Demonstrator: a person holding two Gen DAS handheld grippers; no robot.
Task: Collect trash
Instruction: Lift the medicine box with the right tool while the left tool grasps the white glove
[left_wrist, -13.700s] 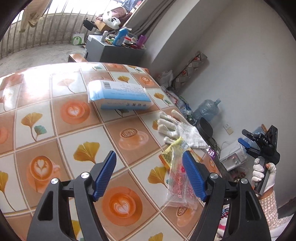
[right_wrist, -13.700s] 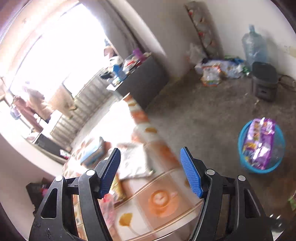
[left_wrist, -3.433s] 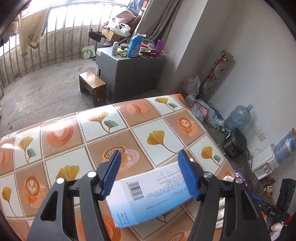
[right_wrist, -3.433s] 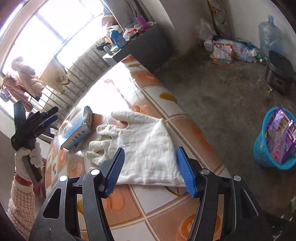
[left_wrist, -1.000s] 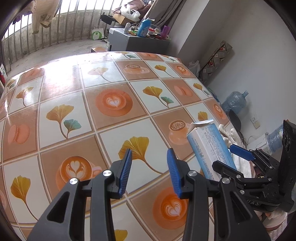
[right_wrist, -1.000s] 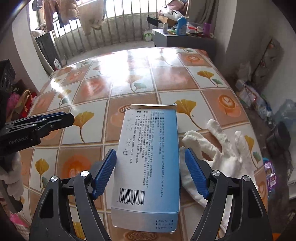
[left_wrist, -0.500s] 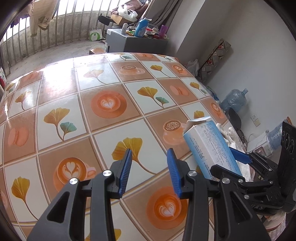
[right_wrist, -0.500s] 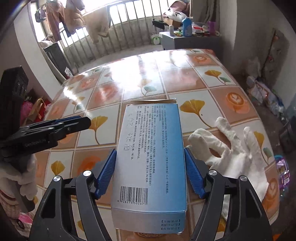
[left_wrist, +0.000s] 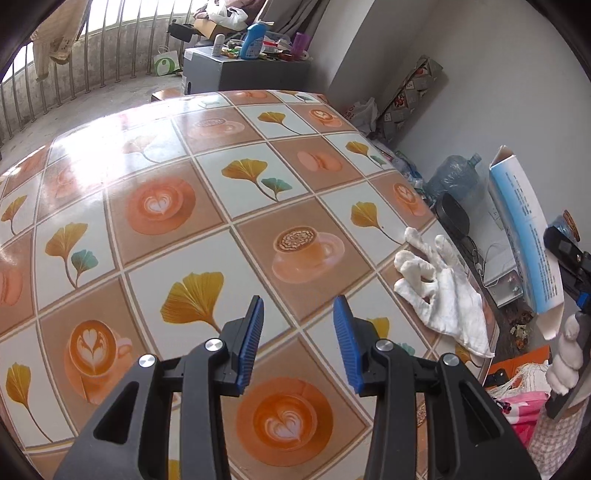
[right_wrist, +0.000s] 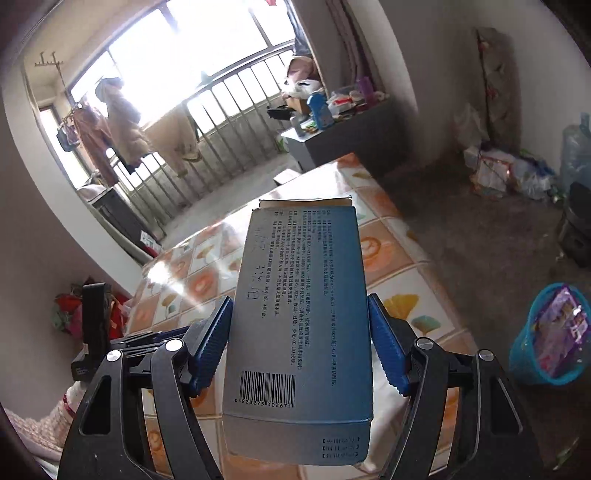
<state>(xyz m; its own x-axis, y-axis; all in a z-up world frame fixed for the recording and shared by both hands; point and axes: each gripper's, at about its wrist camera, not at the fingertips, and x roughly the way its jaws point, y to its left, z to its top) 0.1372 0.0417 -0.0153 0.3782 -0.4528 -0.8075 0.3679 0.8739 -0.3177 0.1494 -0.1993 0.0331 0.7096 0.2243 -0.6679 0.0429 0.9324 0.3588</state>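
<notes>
1. The right tool (right_wrist: 299, 347) holds the blue carton (right_wrist: 301, 321) by its long sides, both blue pads pressed against it; its jaws have just closed a little onto the box. A second ago the carton lay close over the counter (left_wrist: 155, 155); now it is carried clear of the tiled surface and tilted up, seen from the left wrist at the counter's right edge (left_wrist: 524, 236).
2. Judged from this, the pick-up is done and the carry toward a bin is the step in hand.
3. The blue basket (right_wrist: 546, 343) stands on the floor to the right of the counter, well apart from the carton, already holding a purple wrapper (right_wrist: 561, 325). It is the likely destination.
4. The left tool (left_wrist: 298, 332) hangs over the counter with its jaws narrowly parted and nothing between them.
5. A white glove (left_wrist: 439, 288) lies flat near the counter's right edge, below the carton's path; whether it counts as trash cannot be told.
6. The floor beyond holds a water jug (left_wrist: 454, 177) and loose bags against the wall, none between carton and basket.
</notes>
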